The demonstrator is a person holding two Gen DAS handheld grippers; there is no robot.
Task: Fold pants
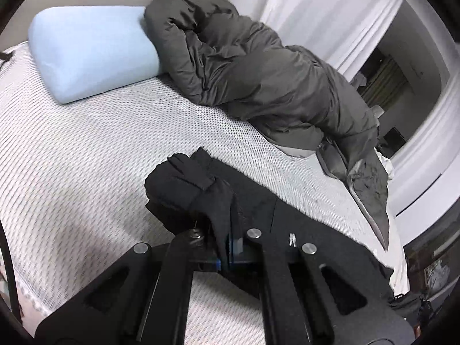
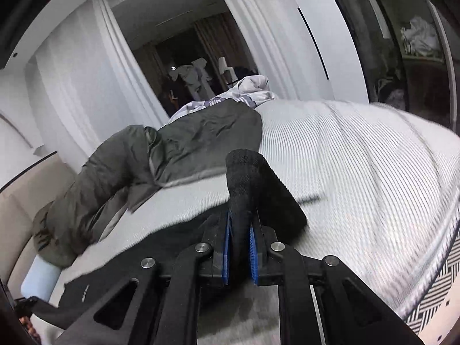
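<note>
Above, my left tongs (image 1: pixel 230 247) and right tongs (image 2: pixel 240 247) each pinch bunched black pants (image 1: pixel 302 224); bare mattress (image 1: pixel 86 158) spreads leftward, grey duvet (image 1: pixel 258 80) bordering its far edge.

Each camera rides on its own gripper, looking forward and downward along the fingers from close above the bed (image 1: pixel 86 155). The left wrist view faces the blue pillow (image 1: pixel 92 54) and the grey duvet (image 1: pixel 258 80), with a doorway at far right. The right wrist view faces that doorway (image 2: pixel 184 66) across the mattress. Both views share the duvet, the pillow and the black pants (image 2: pixel 253 184).
</note>
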